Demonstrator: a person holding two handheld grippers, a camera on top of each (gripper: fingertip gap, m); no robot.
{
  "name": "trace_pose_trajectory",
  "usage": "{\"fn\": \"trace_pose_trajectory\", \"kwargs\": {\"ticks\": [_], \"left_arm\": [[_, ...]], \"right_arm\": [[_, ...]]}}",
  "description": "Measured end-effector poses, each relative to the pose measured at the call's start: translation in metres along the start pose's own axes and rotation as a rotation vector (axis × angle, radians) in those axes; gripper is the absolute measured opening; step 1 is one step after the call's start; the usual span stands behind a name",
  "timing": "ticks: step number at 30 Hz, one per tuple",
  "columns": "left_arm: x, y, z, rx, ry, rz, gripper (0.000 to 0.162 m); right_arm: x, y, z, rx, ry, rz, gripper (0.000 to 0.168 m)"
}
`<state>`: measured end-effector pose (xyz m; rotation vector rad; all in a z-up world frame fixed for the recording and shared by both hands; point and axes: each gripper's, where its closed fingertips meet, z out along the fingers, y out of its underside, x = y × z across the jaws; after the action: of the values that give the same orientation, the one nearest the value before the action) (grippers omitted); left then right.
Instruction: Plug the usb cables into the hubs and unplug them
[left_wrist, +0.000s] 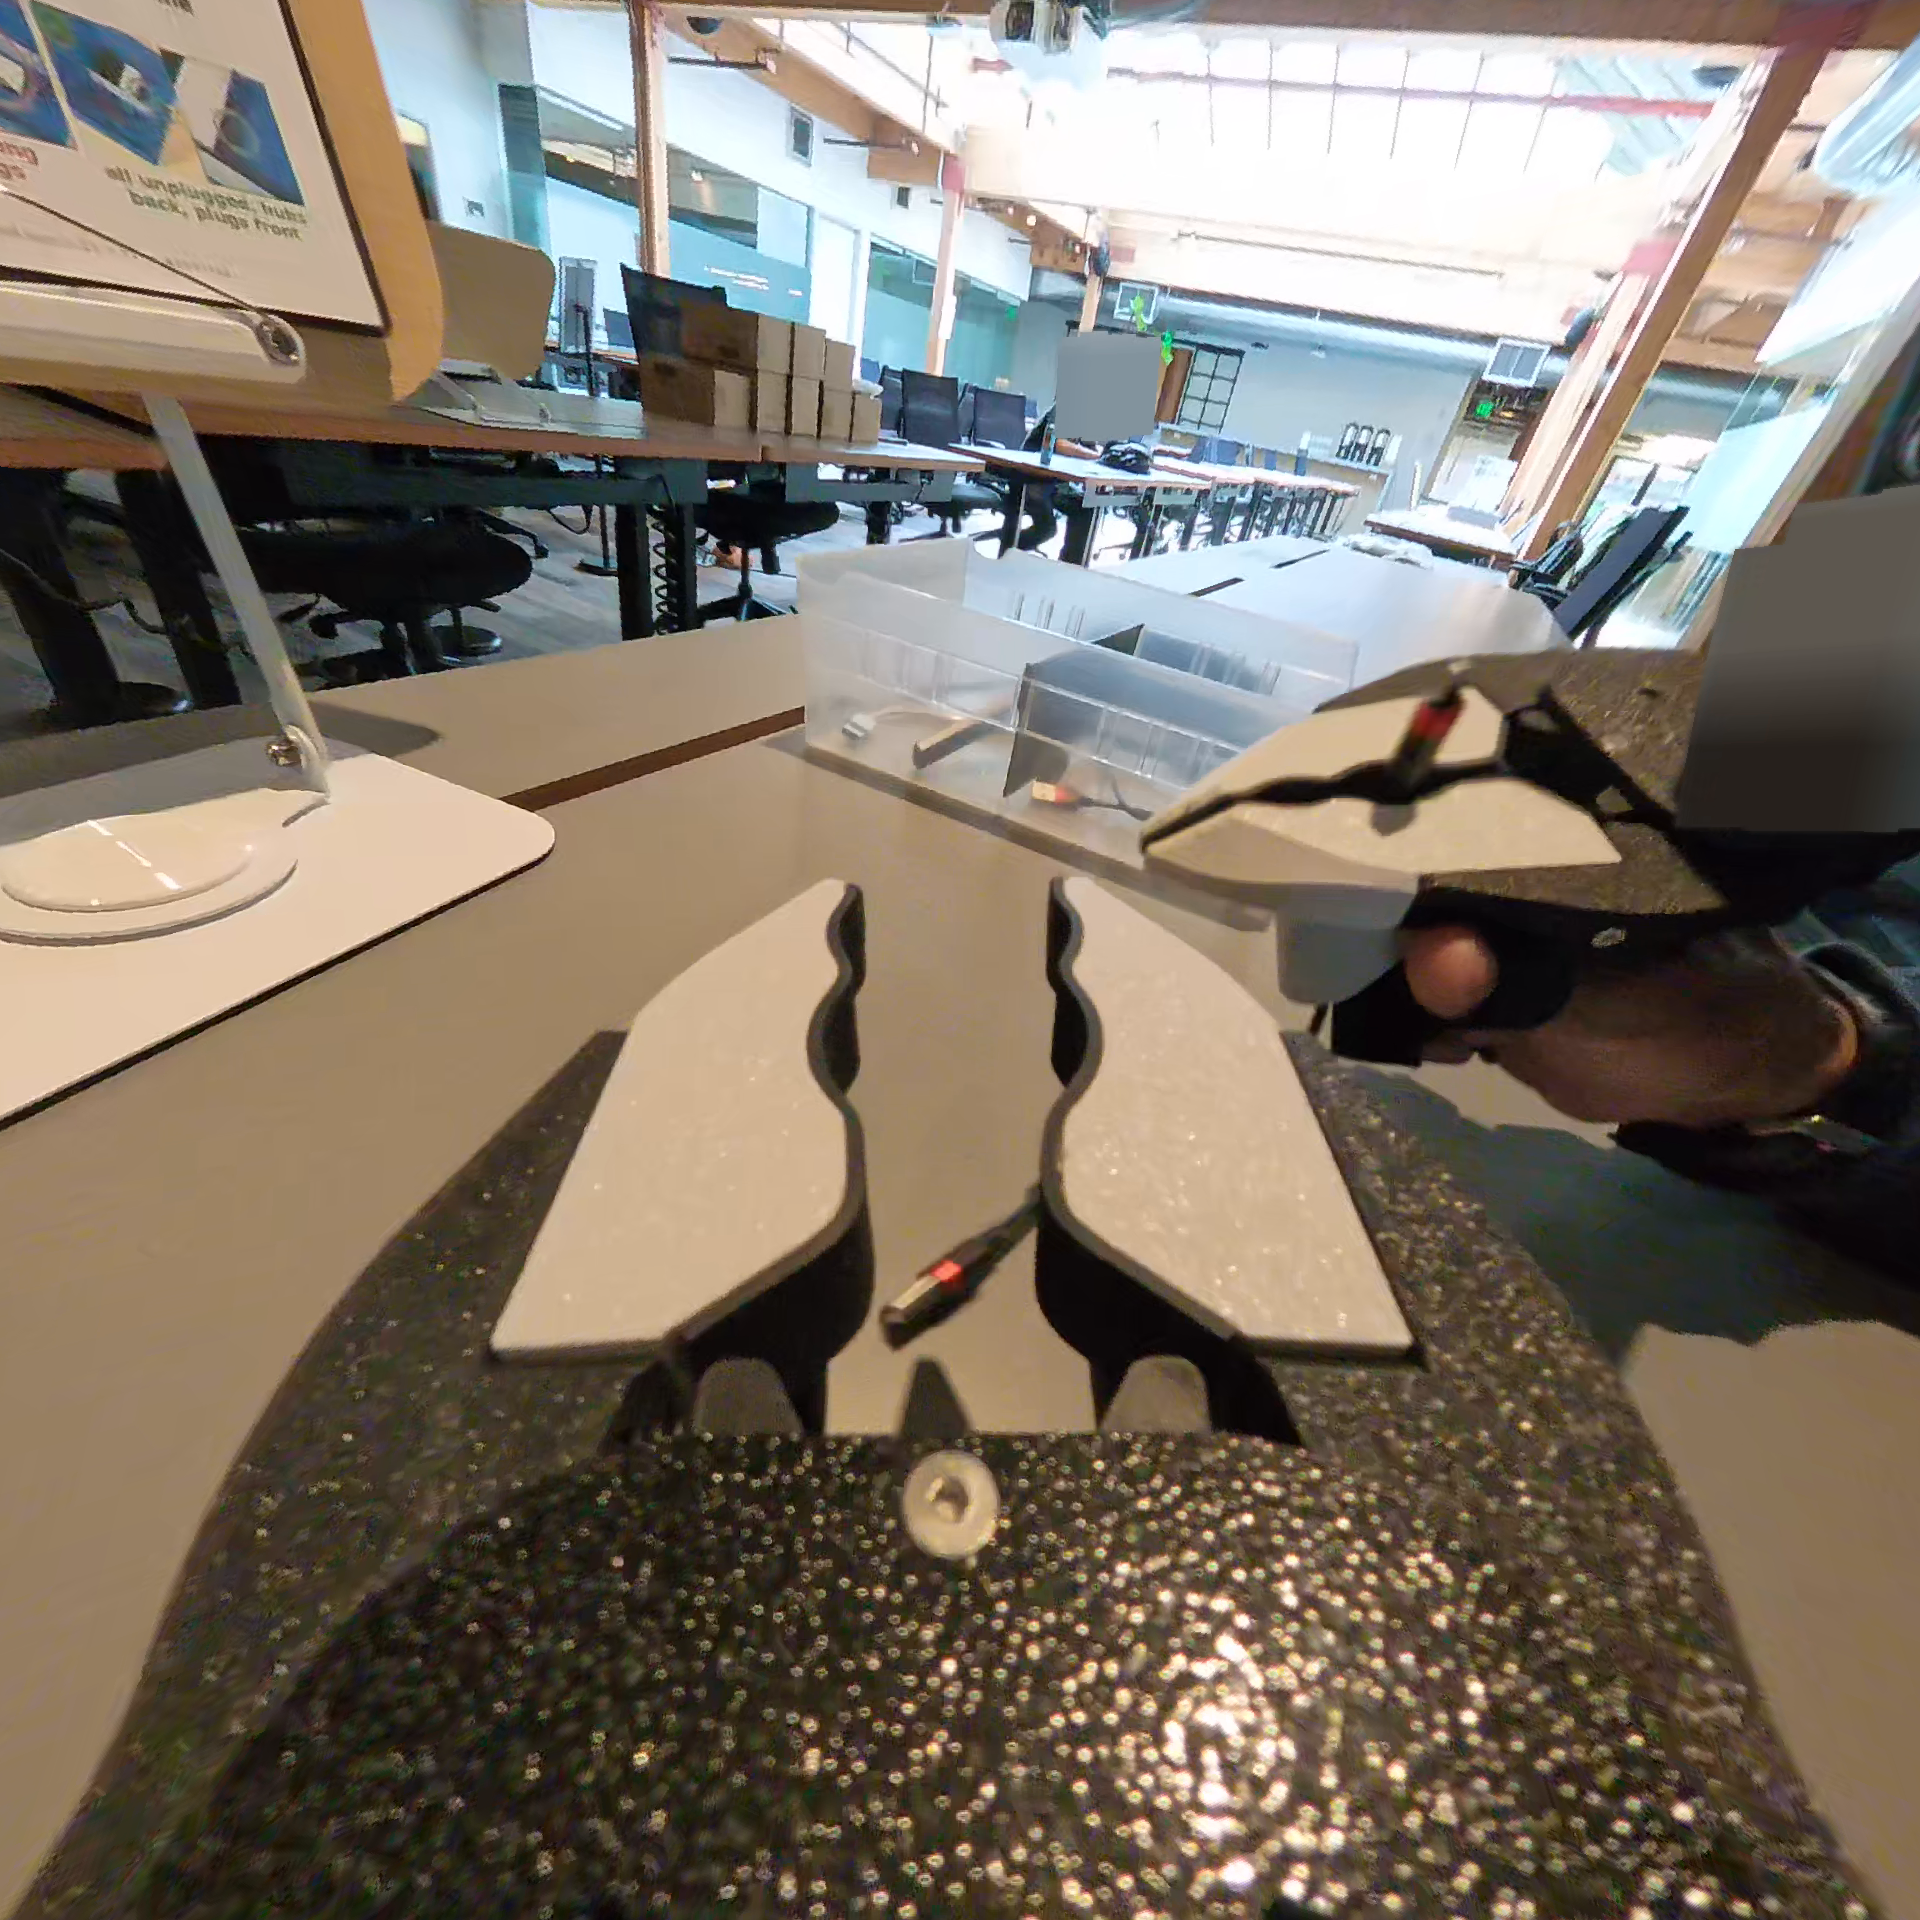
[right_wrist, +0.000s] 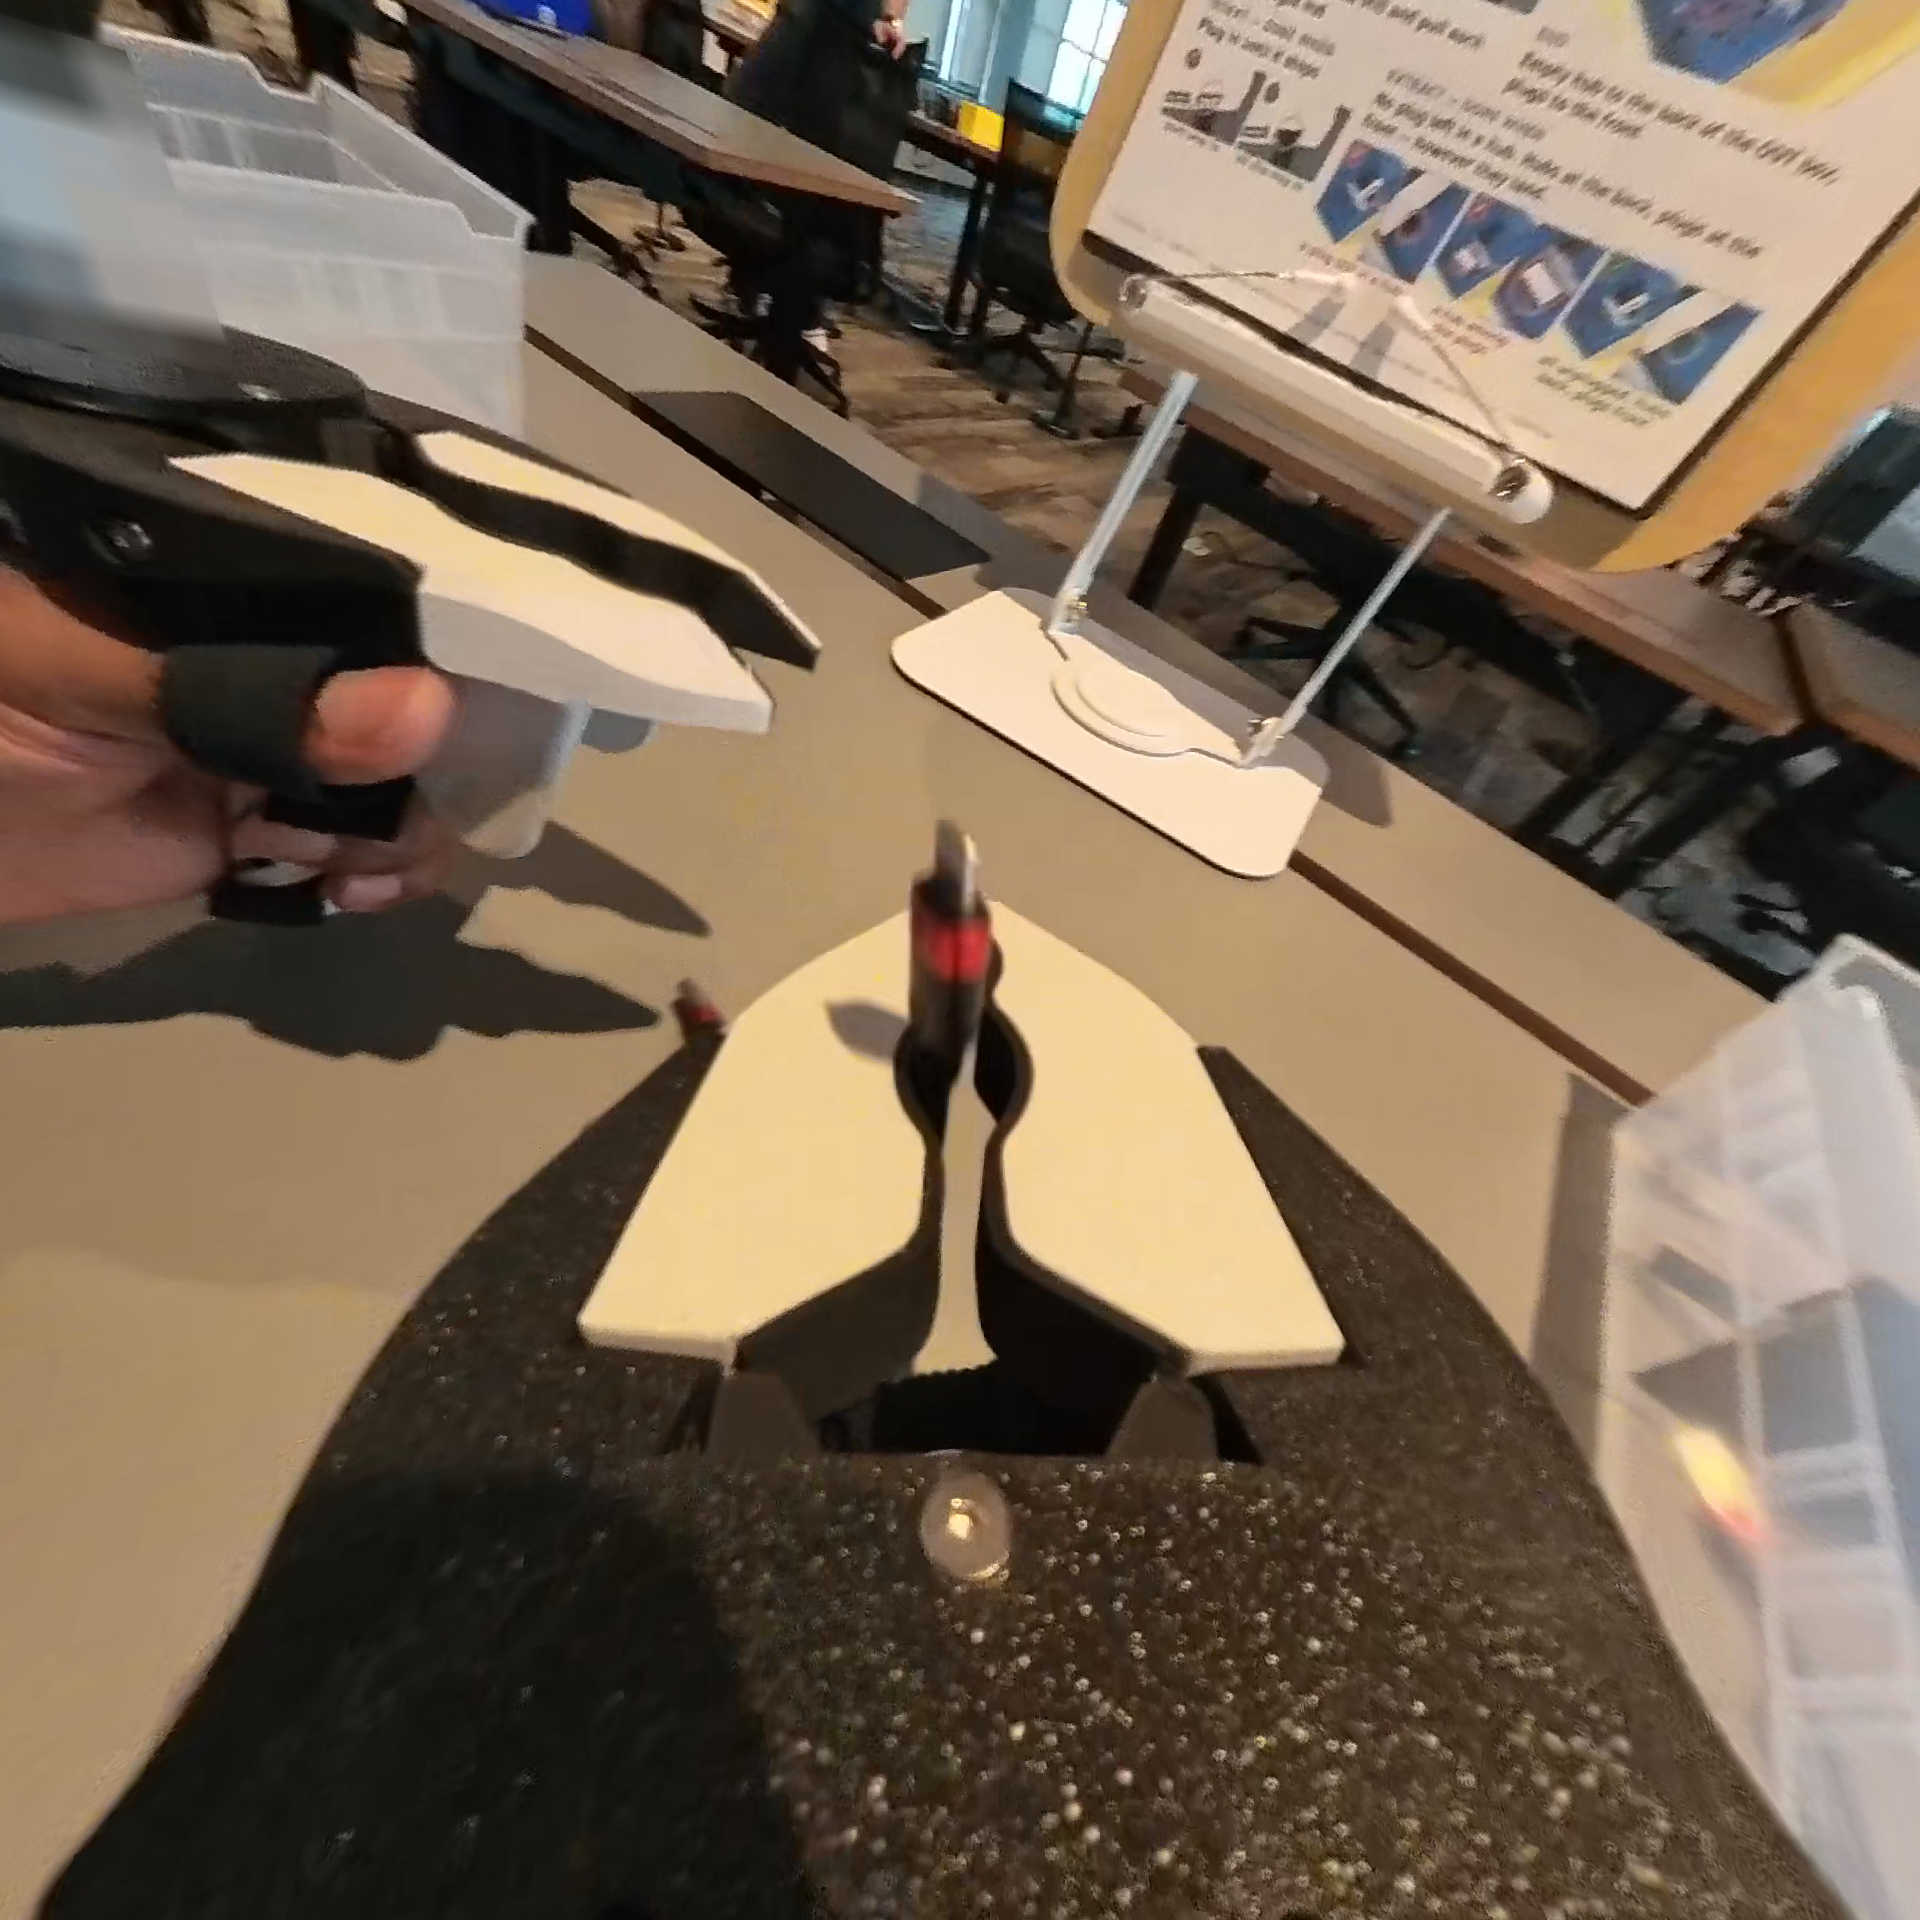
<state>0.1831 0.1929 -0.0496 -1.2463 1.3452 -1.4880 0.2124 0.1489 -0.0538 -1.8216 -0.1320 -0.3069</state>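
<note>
My left gripper (left_wrist: 954, 914) is open above the grey table (left_wrist: 623, 831), with nothing between its pads. A black USB plug with a red band (left_wrist: 951, 1280) shows blurred between the finger bases, below them and touching neither finger. It also shows in the right wrist view (right_wrist: 696, 1004) on the table. My right gripper (right_wrist: 951, 940) is shut on another black USB plug with a red band (right_wrist: 948, 956), which sticks up out of the closed fingers, metal end up. The left wrist view shows this right gripper (left_wrist: 1174, 826) closed on that plug (left_wrist: 1425, 736). The left gripper (right_wrist: 787, 677) is at the left in the right wrist view.
A clear plastic bin (left_wrist: 904, 592) stands behind the grippers, with a dark hub (left_wrist: 951, 740), a white cable (left_wrist: 868, 725) and a red-banded plug (left_wrist: 1055, 795) inside. A white stand base (left_wrist: 260, 862) carries an instruction board (right_wrist: 1455, 208). Another clear bin (right_wrist: 1787, 1299) is at the right. My hands' fingertips stand some 6 cm from each other.
</note>
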Motion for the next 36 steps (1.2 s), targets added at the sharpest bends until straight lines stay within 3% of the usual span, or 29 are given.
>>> {"fn": "trace_pose_trajectory", "kwargs": {"ticks": [14,25,32,36], "left_arm": [[0.008,0.017,0.009,-0.066,0.025,0.028,0.035],[0.012,0.031,0.018,-0.156,-0.052,0.192,0.061],[0.012,0.032,0.019,-0.165,-0.087,0.240,0.055],[0.013,0.028,0.016,-0.134,-0.078,0.233,0.032]], "right_arm": [[0.030,-0.006,-0.028,0.020,0.127,-0.066,0.000],[0.060,-0.035,-0.066,0.112,0.213,-0.070,0.000],[0.089,-0.084,-0.106,0.190,0.238,-0.070,0.000],[0.120,-0.129,-0.142,0.251,0.306,-0.120,0.000]]}}
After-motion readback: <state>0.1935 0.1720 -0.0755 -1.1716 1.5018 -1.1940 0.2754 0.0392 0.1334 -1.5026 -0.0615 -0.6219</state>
